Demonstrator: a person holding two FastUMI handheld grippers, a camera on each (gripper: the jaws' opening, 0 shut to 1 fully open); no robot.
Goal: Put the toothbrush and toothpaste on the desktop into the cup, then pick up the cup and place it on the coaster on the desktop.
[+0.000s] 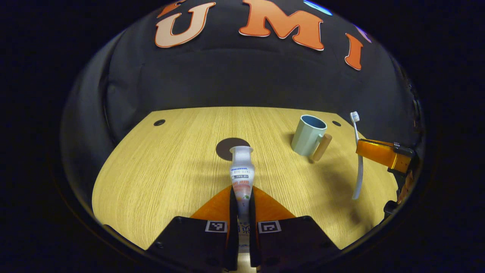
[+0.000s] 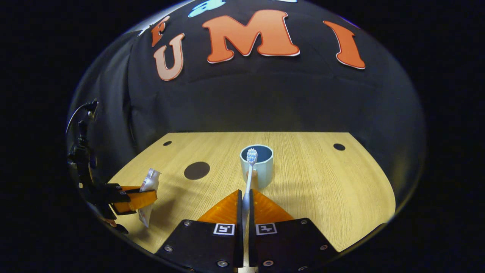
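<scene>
Clamping the toothpaste tube (image 1: 242,178) between both fingers, the left gripper (image 1: 242,204) held it off the desktop (image 1: 170,170), cap end pointing away from the camera. In the left gripper view the tube's cap overlapped the near edge of the dark round coaster (image 1: 227,146). The right gripper (image 2: 244,206) was likewise closed on the toothbrush (image 2: 249,176), both fingers pressing its white handle, the bristled head raised and standing in front of the cup (image 2: 261,163) in the right gripper view.

Seen from the left gripper view, the right gripper (image 1: 382,153) appeared to the right of the cup (image 1: 307,134), holding the toothbrush (image 1: 358,159) roughly upright, bristles uppermost and the handle hanging below the fingers, clear of the desktop. Seen from the right gripper view, the left gripper (image 2: 132,199) appeared well to the left of the cup, with the toothpaste tube (image 2: 148,193) pinched in it.

The cup was pale green with a blue interior and a wooden handle (image 1: 322,147); it stood upright on the desktop and nothing was seen inside it. The coaster (image 2: 196,170) lay flat on the desktop to the left of the cup, apart from it, with nothing resting on it.
</scene>
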